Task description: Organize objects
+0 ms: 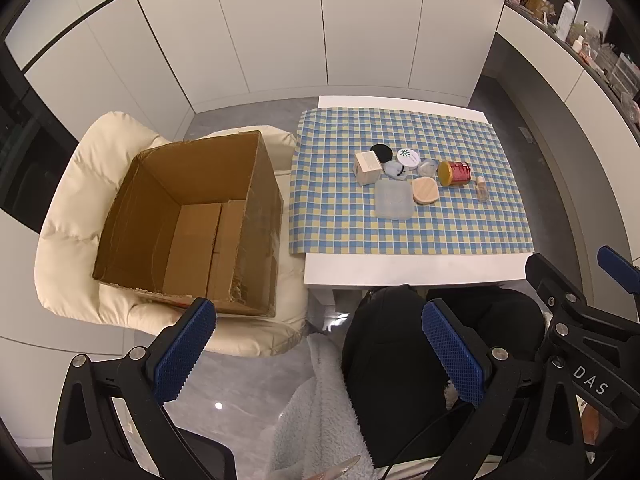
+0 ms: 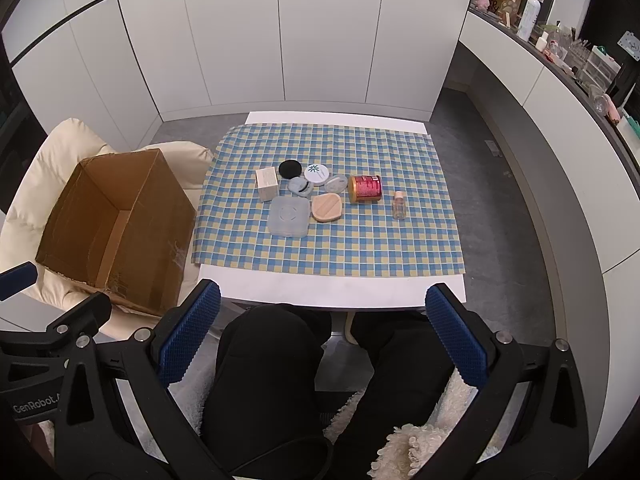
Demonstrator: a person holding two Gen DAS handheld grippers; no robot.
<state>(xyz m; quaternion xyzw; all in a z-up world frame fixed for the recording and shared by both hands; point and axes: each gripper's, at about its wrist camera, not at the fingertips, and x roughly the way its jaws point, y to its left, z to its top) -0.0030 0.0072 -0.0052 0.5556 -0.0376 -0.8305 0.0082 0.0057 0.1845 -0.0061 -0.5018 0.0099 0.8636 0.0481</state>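
Observation:
Several small items lie clustered on a blue-and-yellow checked cloth (image 2: 360,248): a beige cube box (image 2: 267,184), a black round lid (image 2: 290,169), a white round compact (image 2: 317,174), a clear square case (image 2: 289,216), a pink rounded case (image 2: 327,207), a red-and-gold can (image 2: 365,189) on its side and a small clear bottle (image 2: 399,205). An open, empty cardboard box (image 1: 192,220) sits on a cream chair (image 1: 72,216) left of the table. My left gripper (image 1: 318,350) and right gripper (image 2: 322,336) are both open and empty, held above the person's lap, short of the table.
The white table (image 2: 332,290) stands before white cabinet doors (image 2: 320,32). A counter (image 2: 568,56) with bottles and boxes runs along the right. The person's black-clad knees (image 2: 280,352) and a fluffy white garment (image 1: 316,400) lie below the grippers. The right gripper's body shows in the left wrist view (image 1: 580,320).

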